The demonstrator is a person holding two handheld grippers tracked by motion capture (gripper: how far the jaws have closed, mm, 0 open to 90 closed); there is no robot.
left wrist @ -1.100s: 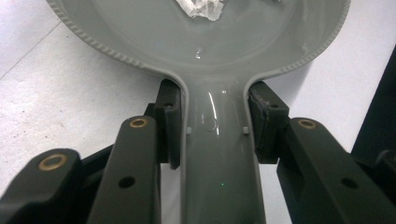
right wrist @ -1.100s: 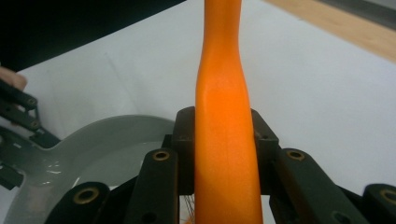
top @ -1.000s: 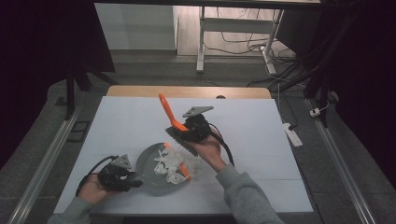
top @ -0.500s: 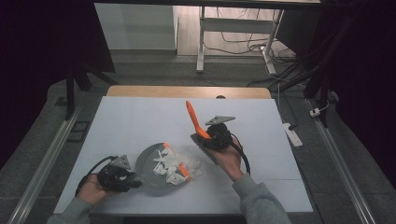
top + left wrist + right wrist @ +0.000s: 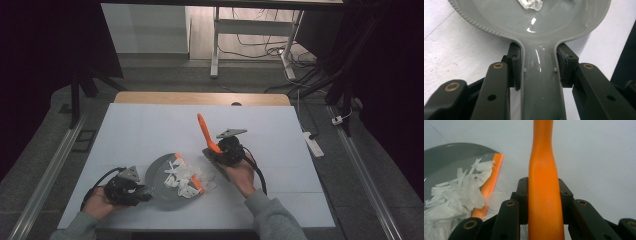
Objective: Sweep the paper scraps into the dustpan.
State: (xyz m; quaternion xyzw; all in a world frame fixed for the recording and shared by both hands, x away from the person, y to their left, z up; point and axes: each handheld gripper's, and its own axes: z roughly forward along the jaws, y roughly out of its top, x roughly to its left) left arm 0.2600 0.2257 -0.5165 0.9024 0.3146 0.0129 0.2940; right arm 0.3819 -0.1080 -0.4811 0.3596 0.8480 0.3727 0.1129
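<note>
Dustpan [image 5: 167, 182] handle clamped in left gripper [image 5: 142, 196]; right gripper [image 5: 214, 150] grips orange brush [image 5: 206, 132].

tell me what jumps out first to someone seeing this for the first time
The bright orange brush handle stands out first, sticking up from the right gripper, whose jaws are clamped on it near the middle of the white table. Next comes the grey dustpan at the front left, heaped with white paper scraps against its orange lip. The left gripper clamps its handle.
</note>
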